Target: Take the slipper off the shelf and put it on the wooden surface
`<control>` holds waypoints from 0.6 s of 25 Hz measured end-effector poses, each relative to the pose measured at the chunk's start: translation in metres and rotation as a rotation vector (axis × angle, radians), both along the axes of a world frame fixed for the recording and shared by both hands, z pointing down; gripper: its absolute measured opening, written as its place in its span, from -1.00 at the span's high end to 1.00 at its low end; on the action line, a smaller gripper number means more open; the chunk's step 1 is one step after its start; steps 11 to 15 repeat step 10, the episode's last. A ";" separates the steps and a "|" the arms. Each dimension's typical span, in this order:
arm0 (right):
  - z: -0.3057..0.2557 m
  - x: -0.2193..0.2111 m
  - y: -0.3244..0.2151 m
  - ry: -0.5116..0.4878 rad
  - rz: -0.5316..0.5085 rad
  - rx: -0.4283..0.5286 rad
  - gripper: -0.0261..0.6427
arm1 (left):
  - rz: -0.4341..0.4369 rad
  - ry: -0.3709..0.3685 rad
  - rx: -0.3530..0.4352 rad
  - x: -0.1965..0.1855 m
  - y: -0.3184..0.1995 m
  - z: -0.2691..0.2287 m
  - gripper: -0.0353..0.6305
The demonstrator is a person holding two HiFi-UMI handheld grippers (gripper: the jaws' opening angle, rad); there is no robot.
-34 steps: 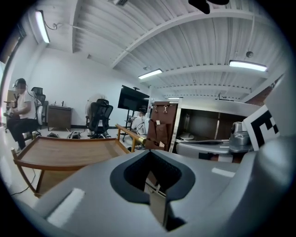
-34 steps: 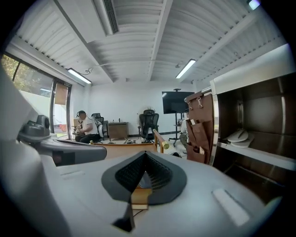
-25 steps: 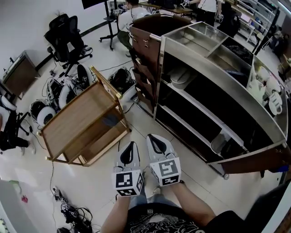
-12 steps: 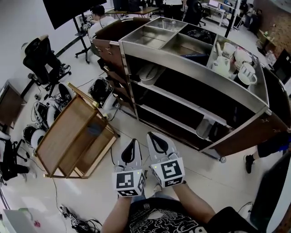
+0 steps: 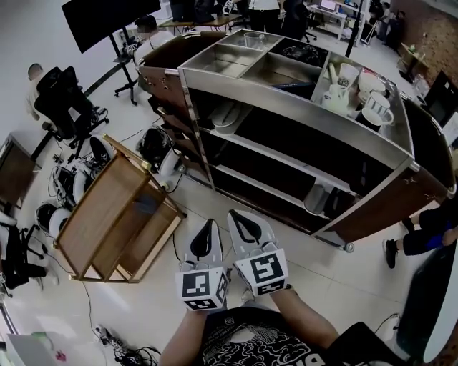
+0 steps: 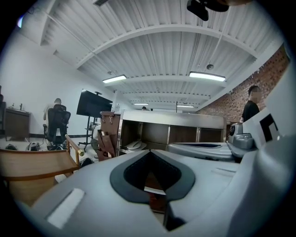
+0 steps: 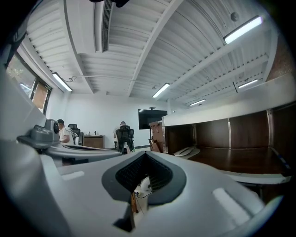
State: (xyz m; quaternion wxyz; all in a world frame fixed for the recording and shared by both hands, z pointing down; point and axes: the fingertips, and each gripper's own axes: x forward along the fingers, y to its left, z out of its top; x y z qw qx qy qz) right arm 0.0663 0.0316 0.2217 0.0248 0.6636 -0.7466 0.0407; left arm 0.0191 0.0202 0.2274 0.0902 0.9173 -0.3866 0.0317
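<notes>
We hold the left gripper [image 5: 205,233] and right gripper [image 5: 244,221] clenched and empty; the slipper [image 5: 227,114] lies on the shelf [image 5: 286,153], well apart from the wooden table [image 5: 107,204].

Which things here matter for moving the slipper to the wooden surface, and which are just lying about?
For the job: pale slipper, on the shelf; wooden surface; left gripper and right gripper, both shut, empty.
Lying about: mugs on the shelf's top; office chair; screen on a stand.

I'm holding the left hand-held gripper [image 6: 150,152] closed, empty; a slipper [image 6: 134,144] is lying on the shelf [image 6: 194,122] ahead, wooden table [image 6: 32,162] left.
</notes>
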 end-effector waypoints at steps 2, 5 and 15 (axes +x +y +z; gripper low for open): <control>0.000 -0.002 0.000 -0.003 -0.006 -0.001 0.92 | -0.010 -0.002 -0.008 -0.004 0.000 0.002 0.88; 0.002 -0.002 0.000 -0.003 -0.008 0.001 0.92 | -0.018 -0.005 -0.007 -0.007 -0.002 0.003 0.88; 0.003 -0.006 -0.004 -0.004 -0.021 -0.002 0.92 | -0.030 -0.006 -0.004 -0.011 -0.006 0.001 0.88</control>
